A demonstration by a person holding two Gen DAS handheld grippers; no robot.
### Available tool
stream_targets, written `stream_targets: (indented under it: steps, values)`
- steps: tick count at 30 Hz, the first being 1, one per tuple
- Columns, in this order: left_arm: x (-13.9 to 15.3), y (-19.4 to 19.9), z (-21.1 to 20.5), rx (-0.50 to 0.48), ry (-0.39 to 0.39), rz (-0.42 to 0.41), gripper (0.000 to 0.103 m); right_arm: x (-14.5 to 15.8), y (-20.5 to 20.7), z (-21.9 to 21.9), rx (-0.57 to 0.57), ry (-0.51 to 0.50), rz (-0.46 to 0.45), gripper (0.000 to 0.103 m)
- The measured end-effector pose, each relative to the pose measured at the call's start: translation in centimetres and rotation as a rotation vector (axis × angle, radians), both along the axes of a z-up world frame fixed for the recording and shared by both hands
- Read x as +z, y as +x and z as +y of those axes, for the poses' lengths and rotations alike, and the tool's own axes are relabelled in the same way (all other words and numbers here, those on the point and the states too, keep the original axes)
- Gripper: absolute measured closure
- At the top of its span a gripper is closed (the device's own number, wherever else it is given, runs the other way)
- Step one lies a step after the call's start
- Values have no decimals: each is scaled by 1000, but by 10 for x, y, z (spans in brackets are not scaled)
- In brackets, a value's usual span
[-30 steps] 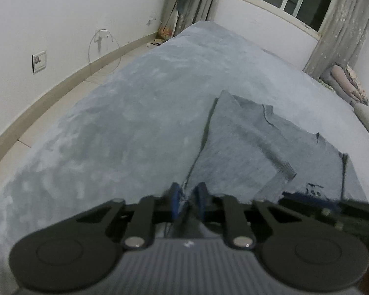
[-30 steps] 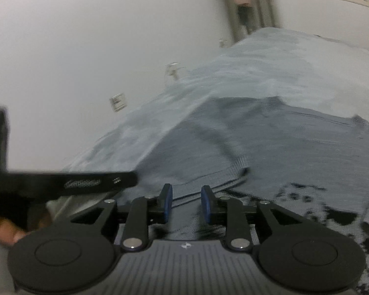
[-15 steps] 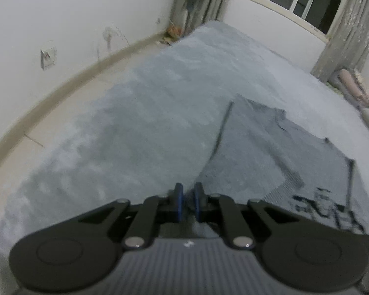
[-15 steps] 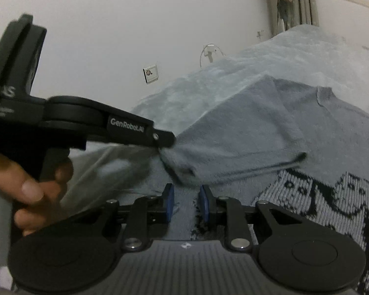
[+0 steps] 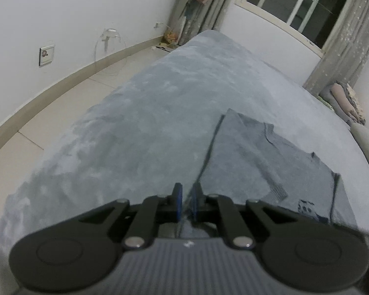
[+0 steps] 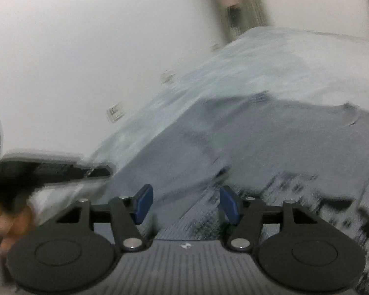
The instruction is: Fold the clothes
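Left of the grey knit sweater, the grey plush-covered bed lies bare out to its edge, with open tiled floor beyond. At the far right, folded bedding and a pale bolster block passage. The left tongs crowd the right tongs' left side.

Left gripper: black linkage arms, blue pads, two silver screws, grey ribbed housing with small white logo. Right gripper: identical construction, two round black discs at base.
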State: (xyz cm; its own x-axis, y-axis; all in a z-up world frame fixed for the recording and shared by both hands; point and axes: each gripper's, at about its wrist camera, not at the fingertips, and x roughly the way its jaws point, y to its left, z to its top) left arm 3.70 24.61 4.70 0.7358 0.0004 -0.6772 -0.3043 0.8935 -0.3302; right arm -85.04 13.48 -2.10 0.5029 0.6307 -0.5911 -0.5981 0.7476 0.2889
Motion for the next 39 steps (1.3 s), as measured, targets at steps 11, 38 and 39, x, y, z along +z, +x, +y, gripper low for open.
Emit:
stream_targets:
  steps: [11, 38, 39]
  values:
    - [-6, 9, -21, -51, 109, 52, 92, -8, 43, 12, -77, -115, -11, 99]
    - [0, 8, -29, -109, 118, 42, 71, 32, 97, -39, -244, -192, -55, 99]
    - [0, 8, -30, -109, 117, 43, 71, 34, 100, -39, -248, -202, -61, 99]
